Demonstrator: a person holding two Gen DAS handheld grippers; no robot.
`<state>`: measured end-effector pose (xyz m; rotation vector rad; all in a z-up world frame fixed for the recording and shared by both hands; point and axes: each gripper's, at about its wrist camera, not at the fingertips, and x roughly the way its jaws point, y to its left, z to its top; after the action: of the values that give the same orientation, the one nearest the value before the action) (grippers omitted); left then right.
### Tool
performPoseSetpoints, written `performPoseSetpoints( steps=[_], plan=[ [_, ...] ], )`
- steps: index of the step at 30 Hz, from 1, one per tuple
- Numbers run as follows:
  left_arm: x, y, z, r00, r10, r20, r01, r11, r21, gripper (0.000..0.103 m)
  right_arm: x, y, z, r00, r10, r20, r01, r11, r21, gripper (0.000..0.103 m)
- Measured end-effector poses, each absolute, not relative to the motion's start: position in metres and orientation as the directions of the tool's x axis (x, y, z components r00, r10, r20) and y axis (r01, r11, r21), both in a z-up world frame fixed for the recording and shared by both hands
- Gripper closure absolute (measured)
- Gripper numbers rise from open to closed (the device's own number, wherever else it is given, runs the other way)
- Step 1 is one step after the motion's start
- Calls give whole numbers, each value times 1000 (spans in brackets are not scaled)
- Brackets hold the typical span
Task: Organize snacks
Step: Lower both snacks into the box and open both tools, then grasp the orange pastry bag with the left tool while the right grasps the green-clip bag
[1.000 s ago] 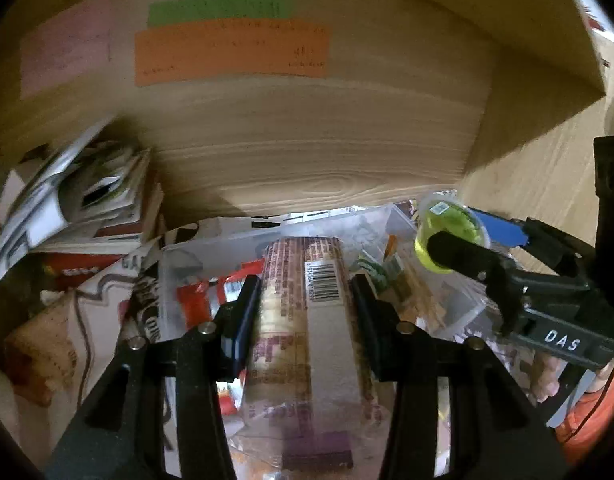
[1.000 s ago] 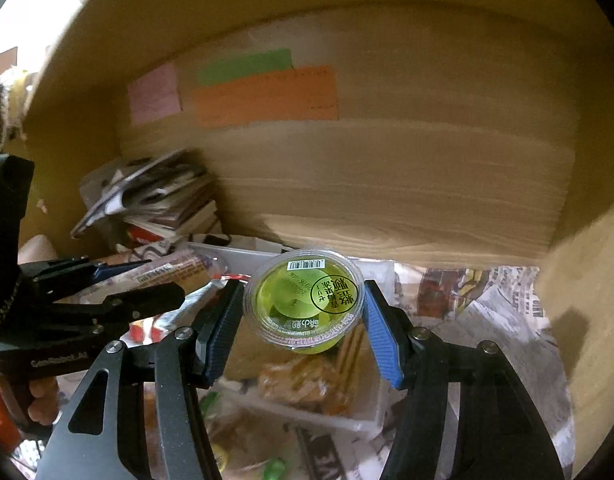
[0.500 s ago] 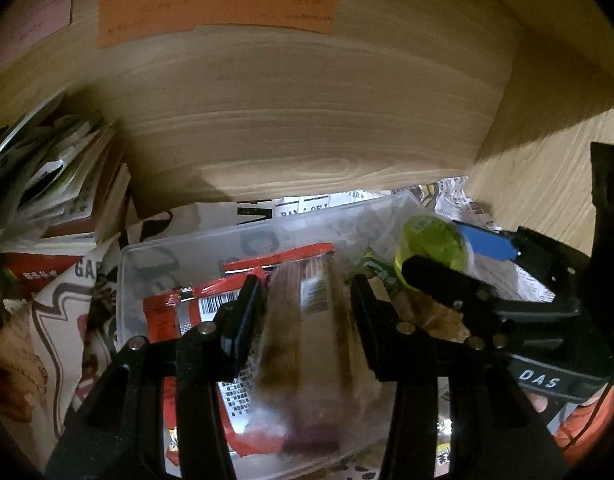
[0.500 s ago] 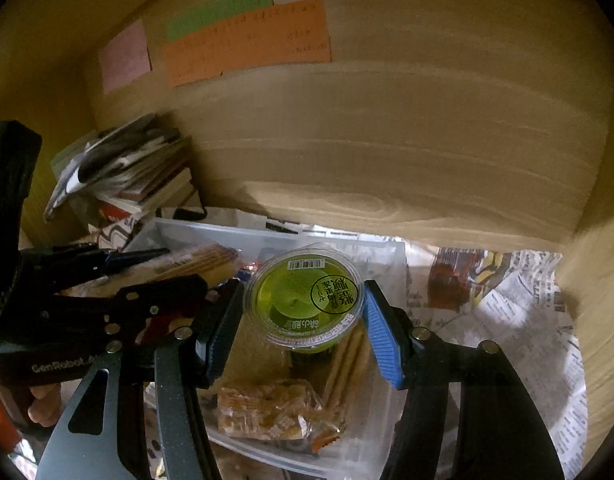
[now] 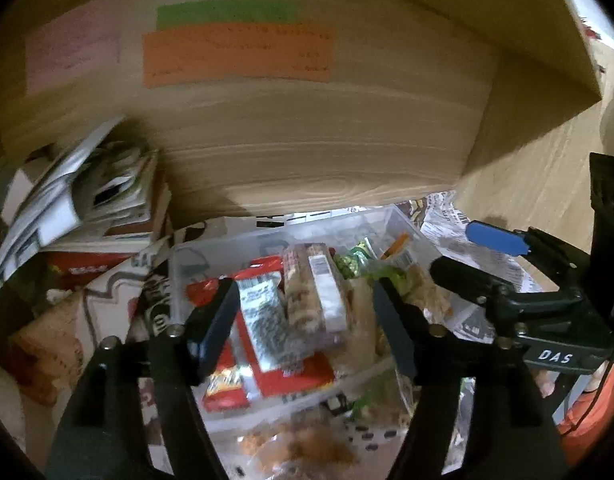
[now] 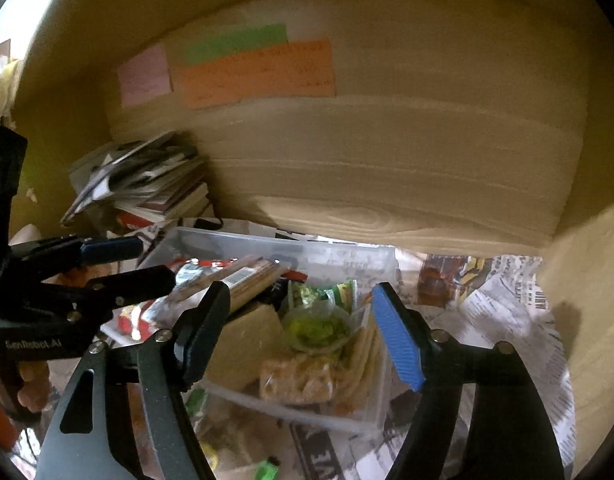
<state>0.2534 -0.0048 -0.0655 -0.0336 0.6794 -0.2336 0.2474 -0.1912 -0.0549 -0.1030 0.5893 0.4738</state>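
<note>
Left wrist view first: the left claw (image 5: pixel 305 320) has just been opening and its jaws now stand spread, nothing pinched. Between and below them lies the long cracker pack in clear wrap with a white barcode label (image 5: pixel 315 296), resting in the clear plastic storage bin (image 5: pixel 211 250) on top of a red-and-silver snack packet (image 5: pixel 263 320). The pack's long axis runs away from the claw, toward the bin's far wall, in line with the jaws. It sits in the left half of the bin. To the right, the right claw (image 5: pixel 467 256) reaches in over the bin's right side, blue pad uppermost. The bin stands on newspaper (image 5: pixel 451 220) lining a wooden shelf, a stack of magazines (image 5: pixel 87 196) off to the left.

Over to the right wrist view: the right claw (image 6: pixel 299 320) has also just been opening, jaws wide, pads clear of everything. Straight ahead and below it sits the round clear cup of green jelly (image 6: pixel 317 328), blurred, in the right half of the bin (image 6: pixel 267 242), just beside flat crackers (image 6: pixel 363 356) and a bag of golden-brown snacks (image 6: pixel 297 378). The left claw (image 6: pixel 127 264) shows at left, over the cracker pack (image 6: pixel 247 276).

My read: both items are delivered, each directly under its own claw. Withdrawing calls for backing out along the jaws' line; the left jaws flank the pack closely, so a sideways drift could drag it.
</note>
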Motion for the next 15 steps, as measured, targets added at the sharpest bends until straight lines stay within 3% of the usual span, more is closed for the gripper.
performPoseSetpoints(
  steps=[6,11,15],
  plan=[
    [224,9,-71,750,-211,-626,178,977,-117,19,216,-194,-54,733,409,-543,-472,881,27,29],
    [202,21,-84,730,-201,-653,161,979,-121,15,193,-198,-61,743,405,-533,-466,884,22,20],
    [193,25,-104,698,-196,-689,156,980,-120,14,179,-201,-71,732,410,-544,-469,883,33,19]
  ],
)
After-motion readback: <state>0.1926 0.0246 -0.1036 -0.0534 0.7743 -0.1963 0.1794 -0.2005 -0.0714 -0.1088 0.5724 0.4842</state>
